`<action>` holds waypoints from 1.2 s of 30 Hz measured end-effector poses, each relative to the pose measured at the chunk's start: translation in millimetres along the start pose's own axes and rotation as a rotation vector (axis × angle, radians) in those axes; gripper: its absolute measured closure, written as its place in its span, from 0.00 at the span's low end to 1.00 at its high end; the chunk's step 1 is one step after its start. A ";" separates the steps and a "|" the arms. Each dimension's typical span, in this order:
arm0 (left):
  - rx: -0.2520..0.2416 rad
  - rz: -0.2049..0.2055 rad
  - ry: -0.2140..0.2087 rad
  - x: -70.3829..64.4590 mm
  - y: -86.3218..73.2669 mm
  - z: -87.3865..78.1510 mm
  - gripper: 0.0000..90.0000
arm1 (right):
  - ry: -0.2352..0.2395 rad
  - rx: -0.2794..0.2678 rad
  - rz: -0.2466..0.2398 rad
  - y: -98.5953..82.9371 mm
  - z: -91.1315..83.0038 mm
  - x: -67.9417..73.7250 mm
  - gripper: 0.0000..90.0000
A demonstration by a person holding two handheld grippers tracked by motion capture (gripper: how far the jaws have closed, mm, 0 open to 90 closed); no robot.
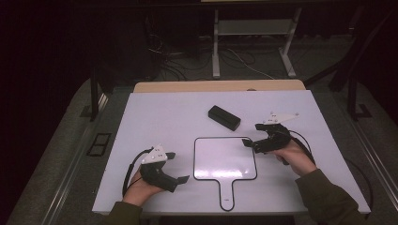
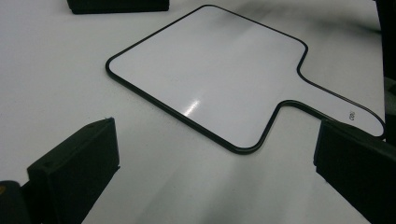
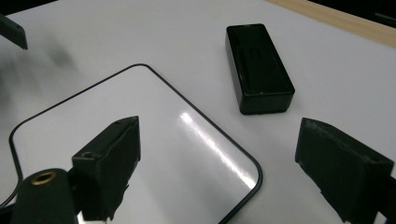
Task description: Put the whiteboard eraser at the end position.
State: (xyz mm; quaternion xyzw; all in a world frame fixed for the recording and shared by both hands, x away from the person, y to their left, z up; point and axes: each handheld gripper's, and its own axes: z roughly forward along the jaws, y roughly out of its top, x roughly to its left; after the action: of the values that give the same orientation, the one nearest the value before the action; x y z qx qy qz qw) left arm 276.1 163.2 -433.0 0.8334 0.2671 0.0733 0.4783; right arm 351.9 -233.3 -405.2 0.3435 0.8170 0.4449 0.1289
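A small paddle-shaped whiteboard (image 1: 225, 159) is laid flat near the front middle of the white table (image 1: 155, 112), its short handle (image 1: 226, 197) pointed toward the person's edge, and a black block eraser (image 1: 224, 117) is set just beyond its far right corner, apart from it. The left claw (image 1: 176, 166) is held to the left of the board with its jaws spread wide and nothing between them; in the left gripper view the board (image 2: 210, 79) is seen ahead between the 2 black jaws, untouched. The right claw (image 1: 251, 136) is held at the board's far right corner, likewise spread and empty; in the right gripper view that corner (image 3: 140, 149) lies under the jaws and the eraser (image 3: 259, 65) just ahead. The board is judged to be thin, light and stiff, with a glossy face from which glare is thrown back, so a slippery surface is to be expected. Because it lies flush on the table, a pinch across the face is not offered; the dark rim at an edge or the narrow handle is judged the better hold, perhaps after the board is slid partly past the table edge. The eraser is judged light, rigid and matte, easily taken across its 2 long sides.
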 end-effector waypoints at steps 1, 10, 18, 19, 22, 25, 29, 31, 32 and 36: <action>0.000 0.000 0.000 -0.2 -0.1 0.0 0.00 | -0.003 -0.002 0.000 -2.0 -1.2 0.7 0.14; -0.002 0.002 0.005 -0.2 0.1 -1.2 0.00 | -0.033 -0.004 -0.005 -25.8 -16.1 11.2 0.14; -0.004 0.002 0.002 -1.1 0.6 -1.3 0.00 | -0.049 -0.037 0.004 -43.6 -32.4 14.9 0.14; -0.004 0.003 0.002 -1.2 0.7 -1.5 0.00 | -0.051 -0.038 0.006 -45.1 -33.7 15.2 0.14; -0.006 0.001 0.001 -1.4 0.7 -1.6 0.00 | -0.051 -0.042 0.012 -51.1 -38.9 15.8 0.14; -0.004 0.002 0.002 -1.6 0.9 -1.6 0.00 | -0.046 -0.047 0.018 -56.9 -43.8 16.3 0.14; -0.007 0.005 0.002 -2.1 1.3 -2.0 0.00 | -0.047 -0.052 0.025 -65.5 -51.2 16.6 0.14; -0.004 0.001 0.001 -2.5 1.3 -1.7 0.00 | -0.041 -0.056 0.028 -70.7 -54.4 16.7 0.14; -0.002 0.003 0.001 -2.5 1.1 -1.5 0.00 | -0.040 -0.056 0.035 -73.2 -56.1 17.3 0.14; 0.001 0.006 0.000 -2.2 1.1 -1.6 0.00 | -0.040 -0.048 0.035 -82.6 -61.9 16.8 0.14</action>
State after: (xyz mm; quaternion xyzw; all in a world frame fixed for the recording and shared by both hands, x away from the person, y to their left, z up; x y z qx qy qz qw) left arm 274.0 162.8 -430.9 0.8344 0.2644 0.0747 0.4778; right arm 270.8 -291.9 -435.6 0.3633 0.7972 0.4596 0.1458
